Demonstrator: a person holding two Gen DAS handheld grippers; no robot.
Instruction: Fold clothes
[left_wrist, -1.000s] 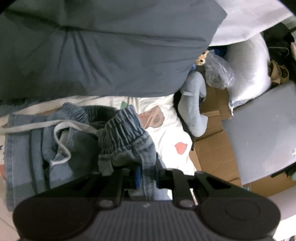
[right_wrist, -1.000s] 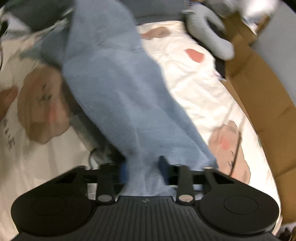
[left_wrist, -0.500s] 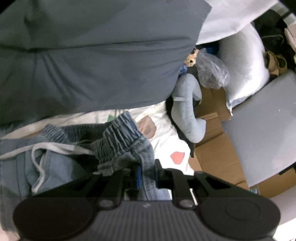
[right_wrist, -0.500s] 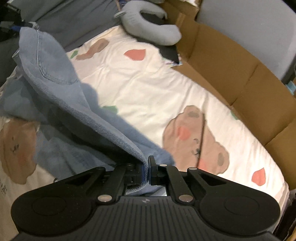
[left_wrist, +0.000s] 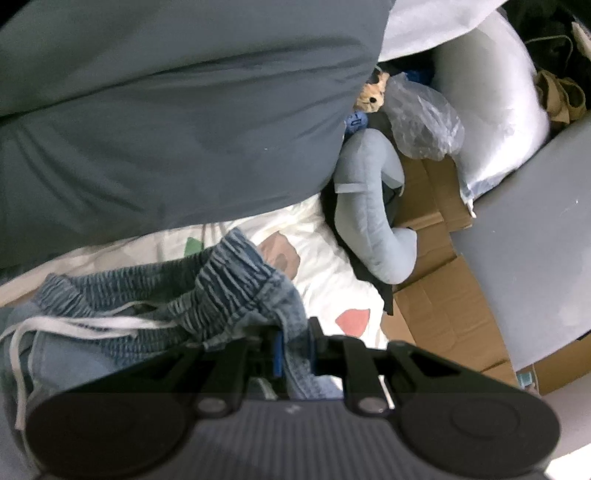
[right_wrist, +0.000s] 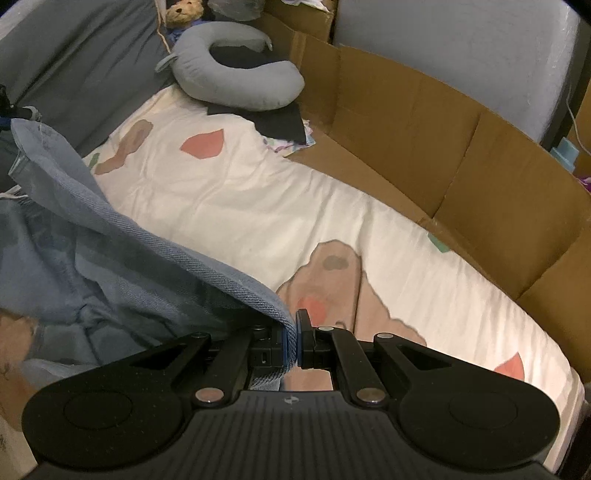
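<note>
A pair of blue denim shorts (left_wrist: 207, 295) with a gathered elastic waistband and a white drawstring (left_wrist: 85, 325) hangs over a white bedsheet printed with bears and hearts (right_wrist: 258, 206). My left gripper (left_wrist: 293, 350) is shut on the waistband at its right end. In the right wrist view the shorts (right_wrist: 110, 236) stretch up to the left from my right gripper (right_wrist: 293, 339), which is shut on a hemmed edge of the denim. The lower part of the shorts sags in folds at the left.
A grey blanket (left_wrist: 166, 110) covers the far side of the bed. A grey neck pillow (right_wrist: 236, 74) lies on a black cloth at the bed's corner, with a small teddy bear (right_wrist: 184, 11) behind. Cardboard sheets (right_wrist: 443, 147) line the bed's right side.
The right gripper closed on the denim edge and pulled it to the right, stretching the shorts out. The left gripper moved along with the waistband still in its grip.
</note>
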